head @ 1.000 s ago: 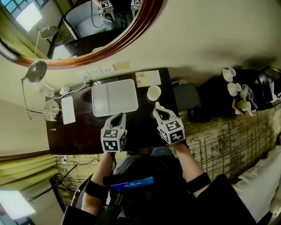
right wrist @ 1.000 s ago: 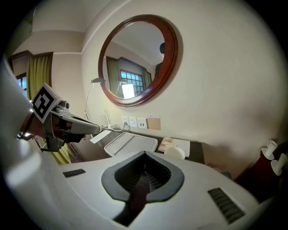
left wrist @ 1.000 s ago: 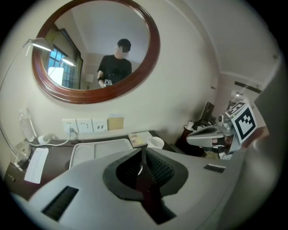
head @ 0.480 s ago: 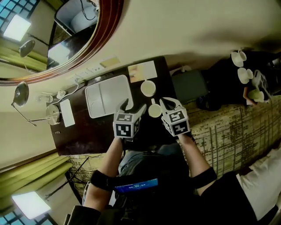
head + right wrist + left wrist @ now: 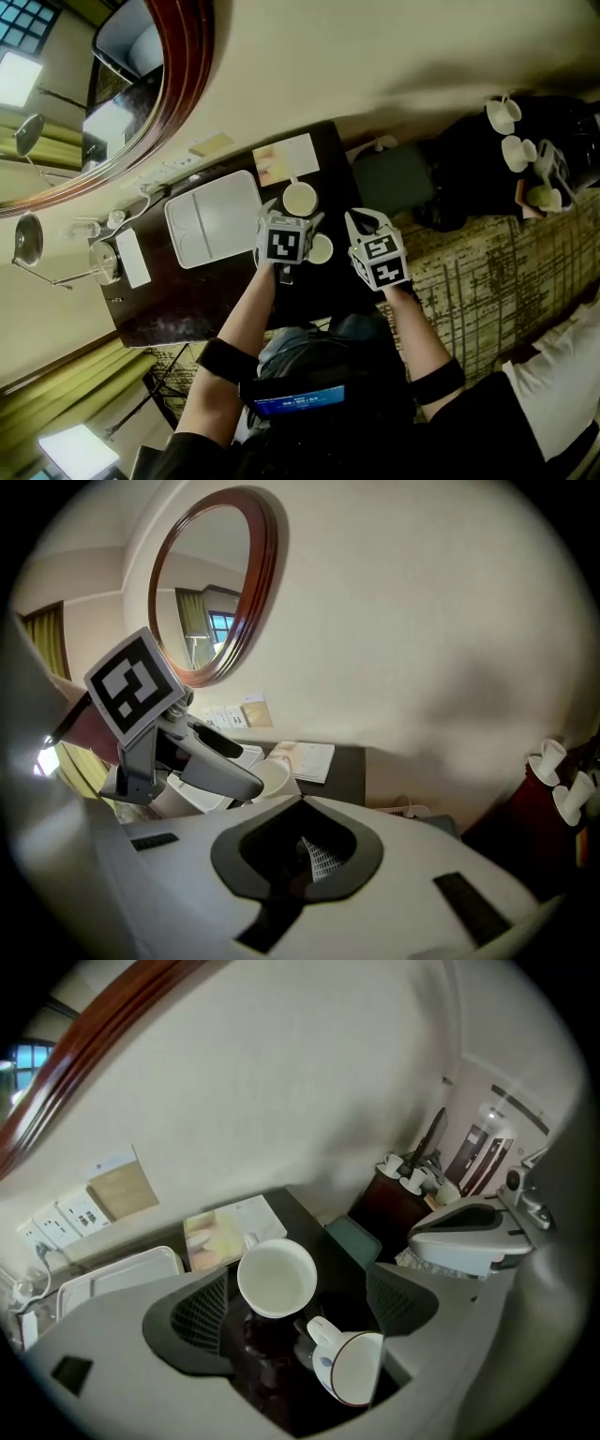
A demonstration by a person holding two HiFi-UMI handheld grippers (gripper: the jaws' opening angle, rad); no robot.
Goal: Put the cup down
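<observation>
Left gripper is held over the dark table. Its jaws have just been opening and are wide apart, with nothing pinched. Right gripper is shut and empty. White tray is set at the left. Between the left jaws an upright cup is seen, and the tipped cup seems to be laid on its side just beside it.

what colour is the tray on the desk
The tray is white, clearest in the head view.

two cups on desk, one tray
</observation>
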